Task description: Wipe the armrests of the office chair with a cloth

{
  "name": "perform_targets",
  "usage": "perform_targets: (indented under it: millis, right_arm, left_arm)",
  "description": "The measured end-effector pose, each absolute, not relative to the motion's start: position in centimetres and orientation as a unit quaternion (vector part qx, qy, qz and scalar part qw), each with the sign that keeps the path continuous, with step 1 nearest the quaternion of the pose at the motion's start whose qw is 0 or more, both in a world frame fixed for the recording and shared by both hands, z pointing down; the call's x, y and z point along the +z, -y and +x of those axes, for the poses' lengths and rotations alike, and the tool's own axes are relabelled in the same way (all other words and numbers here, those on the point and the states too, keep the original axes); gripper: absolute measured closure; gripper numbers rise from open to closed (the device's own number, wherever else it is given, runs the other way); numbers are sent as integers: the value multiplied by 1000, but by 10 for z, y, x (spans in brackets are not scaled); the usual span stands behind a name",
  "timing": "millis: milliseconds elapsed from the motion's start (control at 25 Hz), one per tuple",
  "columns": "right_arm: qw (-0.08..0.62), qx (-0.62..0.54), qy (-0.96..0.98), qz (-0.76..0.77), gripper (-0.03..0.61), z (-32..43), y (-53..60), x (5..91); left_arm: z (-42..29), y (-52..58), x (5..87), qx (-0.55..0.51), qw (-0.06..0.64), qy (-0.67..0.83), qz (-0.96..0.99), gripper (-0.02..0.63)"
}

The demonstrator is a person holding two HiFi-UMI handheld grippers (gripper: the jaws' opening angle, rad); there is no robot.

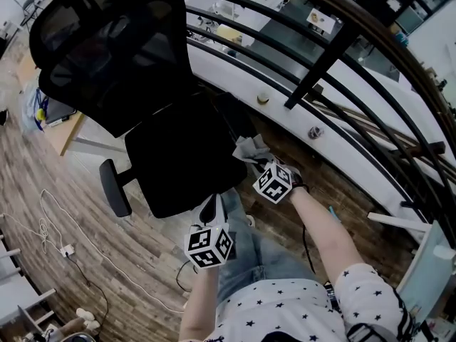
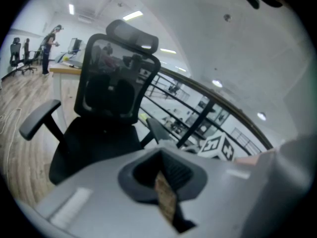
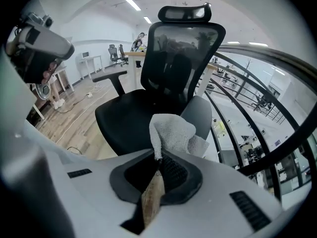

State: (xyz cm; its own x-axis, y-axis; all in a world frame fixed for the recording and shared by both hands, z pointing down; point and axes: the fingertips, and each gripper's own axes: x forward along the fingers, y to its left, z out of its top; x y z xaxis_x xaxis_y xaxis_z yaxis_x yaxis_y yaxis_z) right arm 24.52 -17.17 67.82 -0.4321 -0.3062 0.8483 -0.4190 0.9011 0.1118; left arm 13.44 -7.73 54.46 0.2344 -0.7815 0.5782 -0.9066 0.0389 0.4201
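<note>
The black office chair (image 1: 178, 155) stands in front of me, its mesh back to the upper left. My right gripper (image 1: 260, 164) is shut on a grey-white cloth (image 1: 251, 149), which lies over the chair's right armrest. In the right gripper view the cloth (image 3: 171, 133) bunches up from the jaws against the grey armrest pad (image 3: 202, 114). The chair's left armrest (image 1: 114, 187) is bare. My left gripper (image 1: 209, 209) hovers at the seat's front edge, shut, with nothing in it. In the left gripper view, the left gripper (image 2: 161, 157) points at the seat (image 2: 94, 143).
A curved black metal railing (image 1: 320, 55) runs close behind and to the right of the chair. A white cable (image 1: 64, 241) trails over the wood floor at the left. A desk (image 2: 67, 73) and a person stand far off behind the chair.
</note>
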Motion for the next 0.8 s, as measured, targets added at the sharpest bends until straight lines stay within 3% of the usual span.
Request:
perform_targets:
  millis: [800]
  right_arm:
    - [362, 92, 887, 270, 551, 243, 95, 550]
  left_arm:
    - [130, 25, 490, 59, 368, 638, 674, 607]
